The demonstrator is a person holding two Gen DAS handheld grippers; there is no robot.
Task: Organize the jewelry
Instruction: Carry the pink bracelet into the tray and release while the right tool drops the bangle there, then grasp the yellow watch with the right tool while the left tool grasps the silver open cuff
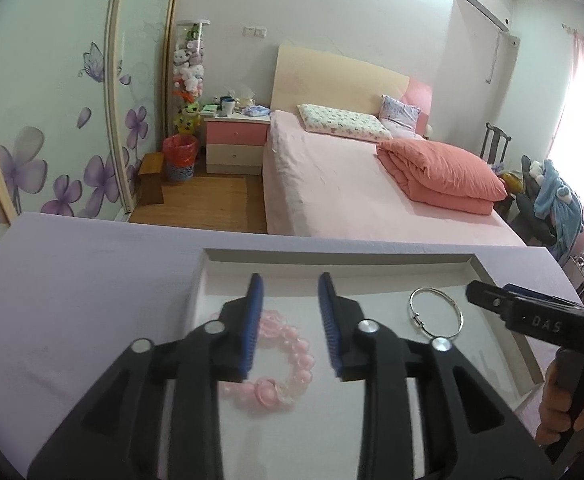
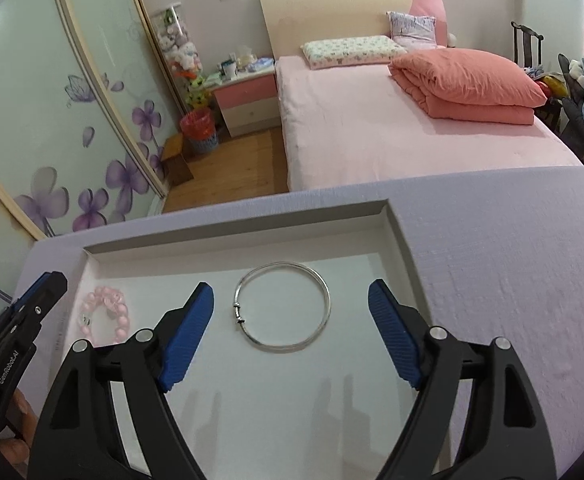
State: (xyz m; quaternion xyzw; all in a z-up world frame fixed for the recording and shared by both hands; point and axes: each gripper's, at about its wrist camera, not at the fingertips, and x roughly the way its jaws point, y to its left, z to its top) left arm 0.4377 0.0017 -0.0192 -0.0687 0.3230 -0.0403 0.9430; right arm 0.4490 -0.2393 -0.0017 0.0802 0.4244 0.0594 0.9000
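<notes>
A shallow white tray (image 1: 500, 352) lies on a lilac cloth. In it lie a pink bead bracelet (image 1: 292, 364) on the left and a silver bangle (image 1: 436, 316) on the right. My left gripper (image 1: 290, 284) is open above the pink bracelet, which sits partly behind its left finger. In the right wrist view my right gripper (image 2: 290, 294) is wide open above the tray (image 2: 388, 224), its fingers on either side of the silver bangle (image 2: 284, 306). The pink bracelet (image 2: 106, 314) lies to its left, near the left gripper's tip (image 2: 46, 288).
The lilac cloth (image 2: 512, 280) covers the table. Beyond its far edge are a bed with pink sheets (image 1: 352, 184), a nightstand (image 1: 236, 140), a red bin (image 1: 180, 158) and a floral wardrobe door (image 1: 52, 120). A chair with clothes (image 1: 548, 192) stands at right.
</notes>
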